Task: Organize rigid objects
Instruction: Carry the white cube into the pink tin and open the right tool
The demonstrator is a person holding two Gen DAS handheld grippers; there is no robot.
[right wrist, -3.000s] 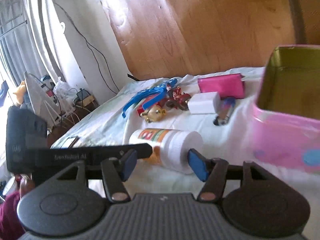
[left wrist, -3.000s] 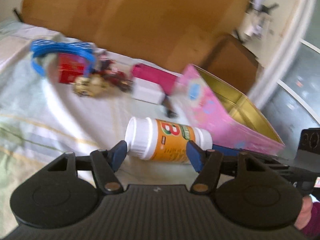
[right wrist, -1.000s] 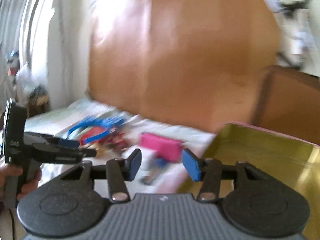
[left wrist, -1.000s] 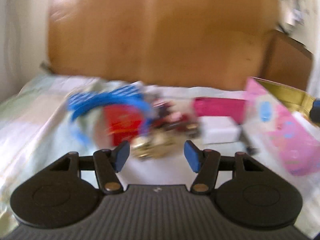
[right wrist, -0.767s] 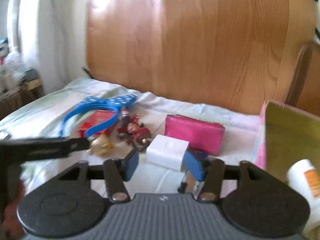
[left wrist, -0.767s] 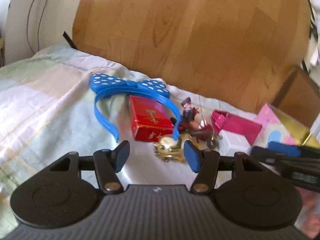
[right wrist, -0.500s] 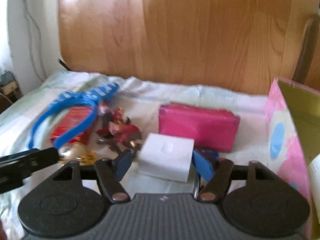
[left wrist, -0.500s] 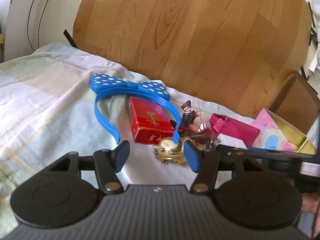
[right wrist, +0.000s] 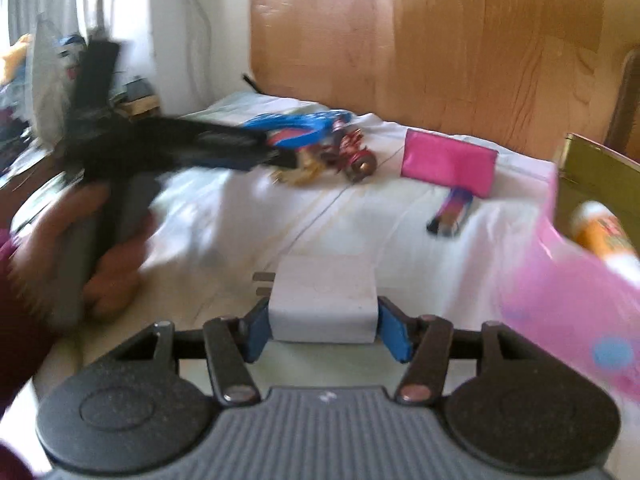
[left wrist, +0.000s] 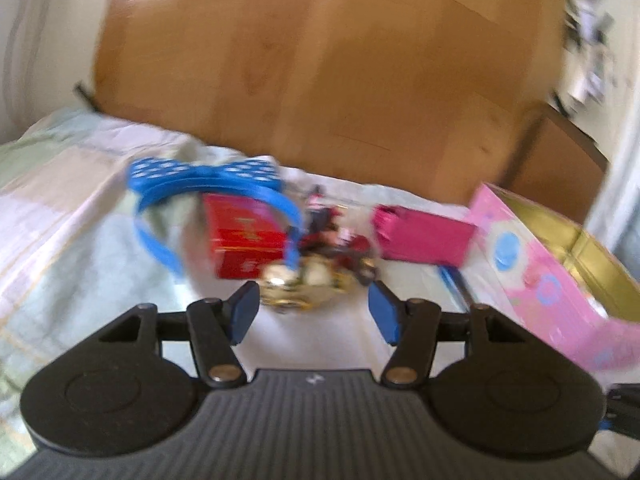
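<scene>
1. The right gripper [right wrist: 324,330], half a second ago open around the white charger [right wrist: 323,300], is closing on it beside the pink tin [right wrist: 568,304], apparently lifted.
2. The left gripper [left wrist: 312,314] remains open, empty, near the gold toy [left wrist: 300,280].
3. The tin comes next.

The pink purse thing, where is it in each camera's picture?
Left wrist view: the pink pouch lies right of centre on the bed, between the toy figure and the pink tin.
Right wrist view: the pink pouch lies upper right of centre, far beyond the white charger.
Shared landmark: the blue polka-dot headband, off to the pouch's left in both.
</scene>
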